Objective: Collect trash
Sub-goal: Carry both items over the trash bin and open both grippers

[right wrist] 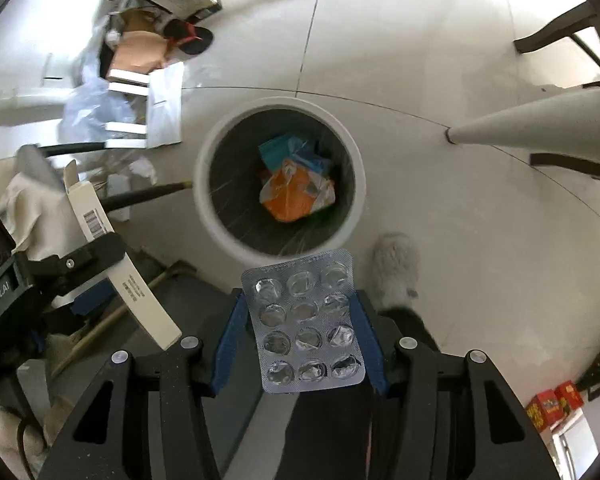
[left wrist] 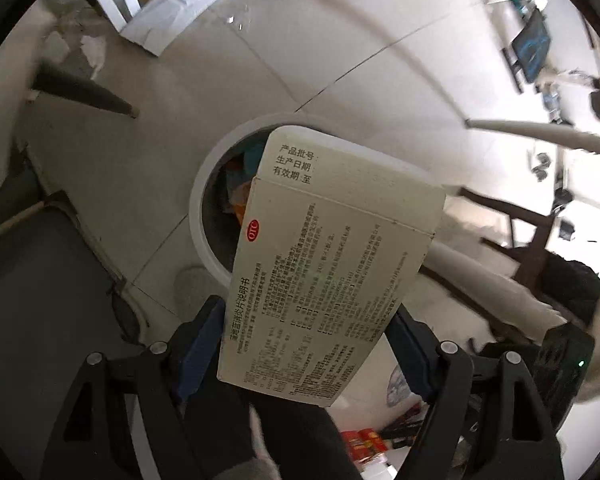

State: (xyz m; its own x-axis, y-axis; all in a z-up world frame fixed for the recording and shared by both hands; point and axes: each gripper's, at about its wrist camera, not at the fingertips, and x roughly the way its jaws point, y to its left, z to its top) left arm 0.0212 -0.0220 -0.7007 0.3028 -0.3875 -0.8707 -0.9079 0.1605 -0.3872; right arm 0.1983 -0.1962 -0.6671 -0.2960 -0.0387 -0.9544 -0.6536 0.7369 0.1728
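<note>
My left gripper (left wrist: 306,320) is shut on a pale medicine box (left wrist: 332,256) with printed text, held above the floor over the near edge of a white round trash bin (left wrist: 198,216). The box hides most of the bin's opening. My right gripper (right wrist: 300,320) is shut on an empty silver blister pack (right wrist: 306,320), held just short of the same bin (right wrist: 212,208). The bin holds an orange wrapper (right wrist: 296,196) and blue packaging (right wrist: 296,152). The left gripper with its box (right wrist: 116,256) shows at the left of the right wrist view.
Pale tiled floor (right wrist: 420,60) surrounds the bin. Cardboard, plastic bags and white boards (right wrist: 140,80) lie at the far left. Table legs (right wrist: 520,124) and chair legs (right wrist: 556,32) stand to the right. A grey slipper (right wrist: 396,276) is beside the bin. Red boxes (right wrist: 552,404) sit low right.
</note>
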